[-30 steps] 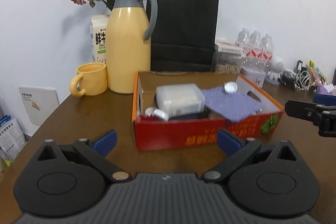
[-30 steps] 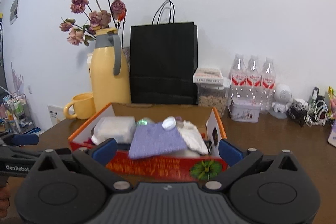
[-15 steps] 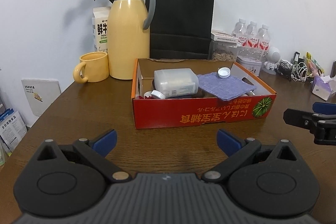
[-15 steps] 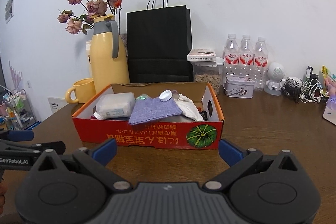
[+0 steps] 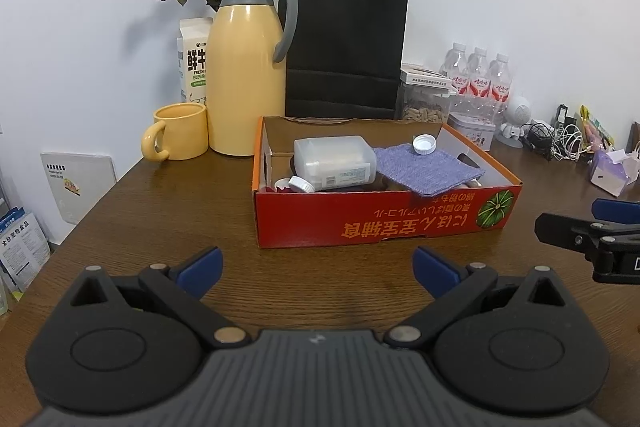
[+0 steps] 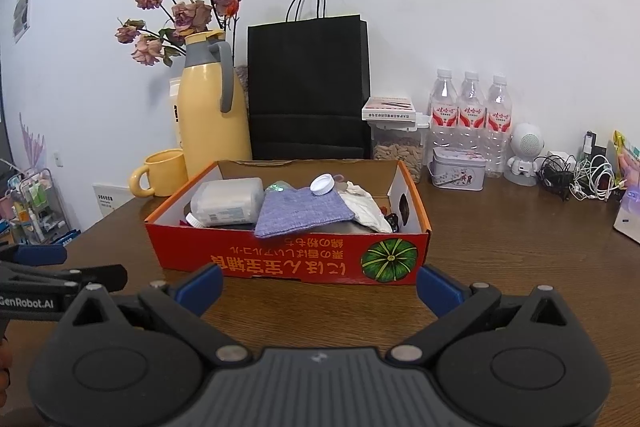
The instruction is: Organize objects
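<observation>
A red cardboard box (image 5: 380, 223) (image 6: 288, 259) stands on the brown table. In it lie a clear plastic bottle (image 5: 334, 161) (image 6: 226, 201) on its side, a purple cloth (image 5: 424, 171) (image 6: 300, 213), a white cap (image 5: 424, 144) (image 6: 322, 184) on the cloth and a white rag (image 6: 366, 207). My left gripper (image 5: 316, 263) is open and empty, short of the box front. My right gripper (image 6: 318, 279) is open and empty, also short of the box front. Each gripper shows at the edge of the other's view.
Behind the box stand a yellow thermos jug (image 5: 248, 67), a yellow mug (image 5: 176, 133), a milk carton (image 5: 194, 59), a black paper bag (image 5: 344, 47), a jar of seeds (image 6: 396, 143), three water bottles (image 6: 472, 115), a tin (image 6: 458, 169) and tangled cables (image 6: 576, 173).
Both grippers have pulled back from the box and risen a little. The box looks smaller and farther in both views. Both stay open and empty.
</observation>
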`<state>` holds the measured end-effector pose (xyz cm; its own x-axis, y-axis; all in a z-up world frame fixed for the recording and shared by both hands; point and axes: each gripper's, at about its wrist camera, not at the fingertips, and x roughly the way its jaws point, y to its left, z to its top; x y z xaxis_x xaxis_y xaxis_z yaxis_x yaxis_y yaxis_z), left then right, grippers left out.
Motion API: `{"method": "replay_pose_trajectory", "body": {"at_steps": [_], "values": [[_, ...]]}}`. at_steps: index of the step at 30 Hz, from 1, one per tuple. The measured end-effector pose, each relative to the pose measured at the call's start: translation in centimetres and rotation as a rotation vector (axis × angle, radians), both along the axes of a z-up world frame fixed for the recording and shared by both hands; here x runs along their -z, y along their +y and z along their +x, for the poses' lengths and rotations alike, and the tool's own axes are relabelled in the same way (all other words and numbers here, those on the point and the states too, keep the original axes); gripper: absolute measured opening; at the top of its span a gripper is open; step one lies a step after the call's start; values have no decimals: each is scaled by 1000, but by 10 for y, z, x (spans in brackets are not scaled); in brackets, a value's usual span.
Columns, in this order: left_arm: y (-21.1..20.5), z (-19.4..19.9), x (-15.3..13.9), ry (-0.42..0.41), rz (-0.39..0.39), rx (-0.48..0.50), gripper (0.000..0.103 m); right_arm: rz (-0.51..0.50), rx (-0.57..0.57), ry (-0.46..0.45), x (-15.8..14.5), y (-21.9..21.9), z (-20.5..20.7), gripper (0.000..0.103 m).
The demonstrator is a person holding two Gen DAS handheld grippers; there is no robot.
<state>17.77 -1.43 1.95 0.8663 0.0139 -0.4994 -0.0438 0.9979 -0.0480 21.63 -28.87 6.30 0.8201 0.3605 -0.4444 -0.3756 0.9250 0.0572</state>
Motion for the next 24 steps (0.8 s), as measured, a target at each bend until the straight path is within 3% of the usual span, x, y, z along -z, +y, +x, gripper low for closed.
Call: {"method": "replay_pose_trajectory", "body": {"at_steps": [24], "values": [[-2,-2,-1,-4,-2,7,103,7,0,0,-1,0,-3,103]]}}
